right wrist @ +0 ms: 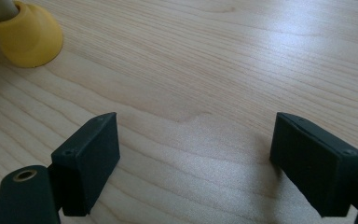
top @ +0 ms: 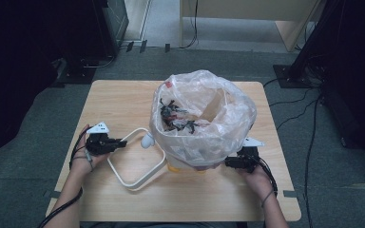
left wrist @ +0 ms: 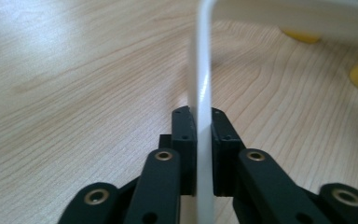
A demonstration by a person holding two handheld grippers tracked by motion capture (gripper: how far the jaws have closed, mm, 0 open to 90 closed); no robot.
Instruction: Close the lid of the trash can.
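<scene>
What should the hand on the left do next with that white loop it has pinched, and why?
Probably draw the white frame gently away from the bagged bin. The left gripper is clamped on its thin bar, while the right gripper rests open on the table beside the bin's yellow foot, gripping nothing.

We are in a lab or recording studio, not a home. We see a small light wooden table standing alone on grey carpet, with dark stands and equipment at both sides. Black cables run loose across the floor, and tape marks are stuck to the carpet beyond the table.
</scene>
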